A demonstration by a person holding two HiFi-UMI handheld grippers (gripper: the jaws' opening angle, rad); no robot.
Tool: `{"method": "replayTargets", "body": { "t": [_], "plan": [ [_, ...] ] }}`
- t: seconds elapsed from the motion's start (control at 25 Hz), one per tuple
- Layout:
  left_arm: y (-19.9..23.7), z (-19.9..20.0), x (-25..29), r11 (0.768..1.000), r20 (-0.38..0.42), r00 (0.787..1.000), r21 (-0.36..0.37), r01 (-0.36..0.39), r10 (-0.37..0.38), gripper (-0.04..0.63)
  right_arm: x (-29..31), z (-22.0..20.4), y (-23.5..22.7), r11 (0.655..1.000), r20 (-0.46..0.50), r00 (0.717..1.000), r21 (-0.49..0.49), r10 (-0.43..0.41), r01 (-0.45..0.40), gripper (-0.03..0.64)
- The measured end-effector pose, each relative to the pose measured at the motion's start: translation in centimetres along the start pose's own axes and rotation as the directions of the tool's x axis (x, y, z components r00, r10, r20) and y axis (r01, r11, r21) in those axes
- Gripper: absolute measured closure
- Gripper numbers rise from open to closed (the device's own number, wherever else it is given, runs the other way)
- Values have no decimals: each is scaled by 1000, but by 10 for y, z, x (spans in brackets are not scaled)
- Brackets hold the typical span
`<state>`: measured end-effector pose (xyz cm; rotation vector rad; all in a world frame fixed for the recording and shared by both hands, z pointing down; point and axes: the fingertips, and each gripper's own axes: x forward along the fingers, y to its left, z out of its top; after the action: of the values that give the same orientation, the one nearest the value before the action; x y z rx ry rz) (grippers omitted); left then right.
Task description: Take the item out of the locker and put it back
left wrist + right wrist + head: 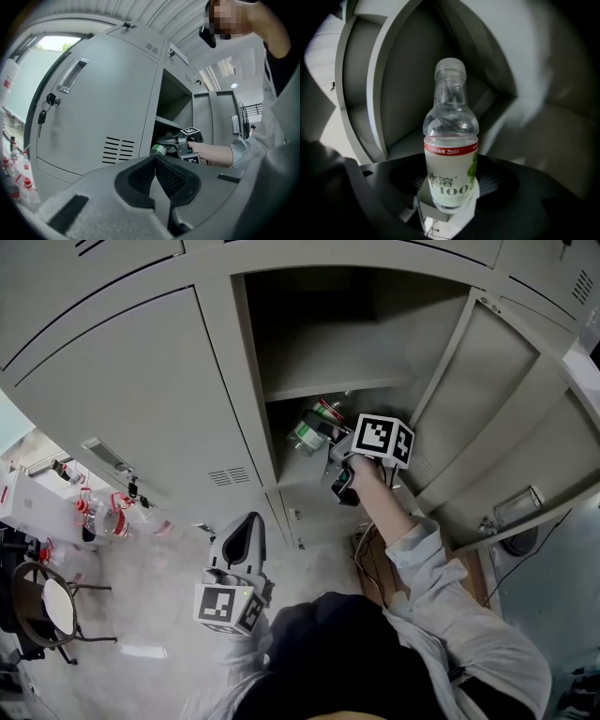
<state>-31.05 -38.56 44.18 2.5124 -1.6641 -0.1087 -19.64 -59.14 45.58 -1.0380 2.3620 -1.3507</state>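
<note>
A clear bottle (451,154) with a red band and a white-green label stands between the pads of my right gripper (451,183), which is shut on its lower body. In the head view the right gripper (332,448) holds this bottle (314,427) inside the open locker (281,418), below its shelf (337,385). In the left gripper view the bottle (158,149) is at the locker's mouth, in the right gripper (174,143). My left gripper (246,523) hangs low in front of the lockers; its jaws (155,161) are shut on nothing.
The locker door (487,409) stands swung open to the right. The neighbouring locker door (93,117) is closed, with keys (44,112) hanging at its handle. Several bottles (103,512) and a round stool (47,607) stand on the floor at the left.
</note>
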Motion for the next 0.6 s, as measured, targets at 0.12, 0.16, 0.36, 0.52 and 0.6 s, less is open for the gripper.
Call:
{"method": "replayTargets", "body": {
  "t": [0.12, 0.16, 0.36, 0.52, 0.6],
  "plan": [
    [-1, -1, -4, 1000, 1, 1000, -9, -5, 5, 591, -7, -20, 10, 999, -59, 997, 32, 43, -41, 308],
    [-1, -1, -4, 1000, 1, 1000, -13, -5, 5, 591, -10, -27, 14, 998, -75, 996, 34, 51, -48, 308],
    [-3, 0, -8, 1000, -1, 1000, -6, -3, 3, 591, -30, -63, 29, 993, -155, 983, 74, 102, -92, 308],
    [-1, -2, -11, 1000, -7, 1000, 1, -4, 4, 590, -48, -87, 37, 991, -206, 970, 67, 130, -119, 308],
    [0, -3, -11, 1000, -7, 1000, -7, -4, 4, 591, -57, -95, 38, 991, -219, 967, 43, 131, -124, 308]
  ]
}}
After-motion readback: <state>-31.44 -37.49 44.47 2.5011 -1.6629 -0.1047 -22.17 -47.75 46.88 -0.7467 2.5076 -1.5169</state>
